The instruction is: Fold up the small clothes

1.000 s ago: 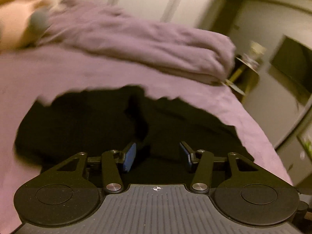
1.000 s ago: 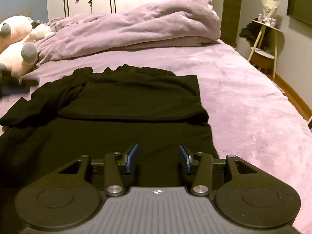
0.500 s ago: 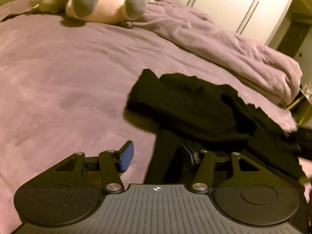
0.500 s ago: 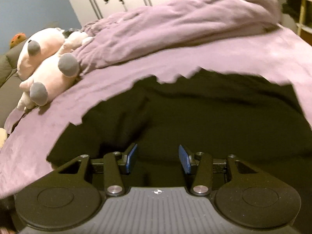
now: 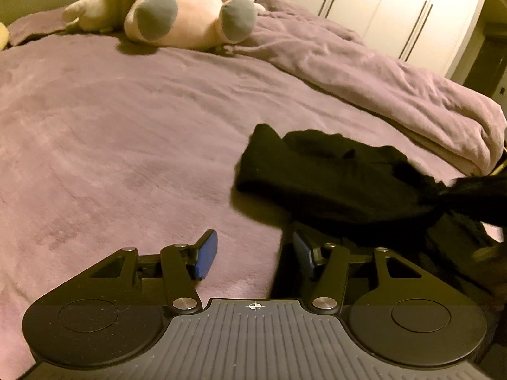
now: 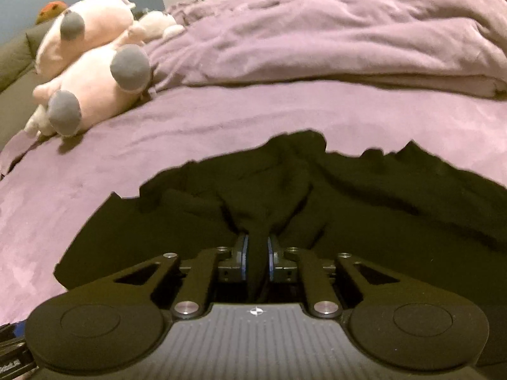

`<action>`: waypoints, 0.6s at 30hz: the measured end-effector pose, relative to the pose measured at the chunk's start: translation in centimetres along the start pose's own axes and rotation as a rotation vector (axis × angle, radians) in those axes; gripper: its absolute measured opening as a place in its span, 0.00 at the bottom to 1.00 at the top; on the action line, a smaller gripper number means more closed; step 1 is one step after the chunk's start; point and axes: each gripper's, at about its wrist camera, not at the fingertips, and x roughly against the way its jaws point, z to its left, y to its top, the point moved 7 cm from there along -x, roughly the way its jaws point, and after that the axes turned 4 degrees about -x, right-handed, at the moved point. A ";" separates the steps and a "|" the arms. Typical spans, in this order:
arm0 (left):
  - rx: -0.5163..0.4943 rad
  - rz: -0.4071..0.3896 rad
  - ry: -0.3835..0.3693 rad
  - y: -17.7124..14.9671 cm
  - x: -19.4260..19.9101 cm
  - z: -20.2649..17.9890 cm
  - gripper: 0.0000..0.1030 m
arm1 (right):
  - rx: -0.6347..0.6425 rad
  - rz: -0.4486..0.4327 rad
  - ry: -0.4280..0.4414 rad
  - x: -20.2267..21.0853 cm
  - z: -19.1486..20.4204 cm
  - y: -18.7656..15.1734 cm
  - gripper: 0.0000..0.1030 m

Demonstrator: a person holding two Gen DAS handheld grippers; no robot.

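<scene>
Two grippers in my views: my right gripper (image 6: 257, 250) is clenched on a bunched fold of the black garment (image 6: 364, 196), which lies crumpled on the purple bed (image 6: 221, 117). My left gripper (image 5: 255, 253) is released, jaws wide apart, one blue pad (image 5: 206, 255) over bare bedding, the other at the garment's dark edge. Pink plush toys (image 5: 187, 9) sit at the head of the bed beside a heaped purple duvet (image 5: 380, 76)

The left gripper (image 5: 255, 255) has its blue pads wide apart, holding nothing. The right gripper (image 6: 256, 253) pinches what looks like black cloth (image 6: 348, 196).
</scene>
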 end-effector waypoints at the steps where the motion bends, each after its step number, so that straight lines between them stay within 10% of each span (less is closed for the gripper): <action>1: -0.003 -0.008 -0.008 0.2 0.2 -0.2 0.56 | -0.025 -0.042 -0.005 1.1 -0.7 0.4 0.08; 7: -0.038 -0.014 -0.035 0.8 0.2 -1.9 0.57 | -0.247 -0.359 -0.121 10.0 -8.7 -0.2 0.13; 12: -0.083 0.014 -0.073 0.7 0.1 -3.8 0.57 | -0.540 -0.120 -0.098 8.9 -16.6 -7.0 0.16; 18: -0.080 0.056 -0.095 1.0 -0.4 -5.0 0.57 | -0.662 -0.200 -0.049 11.0 -20.3 -6.9 0.49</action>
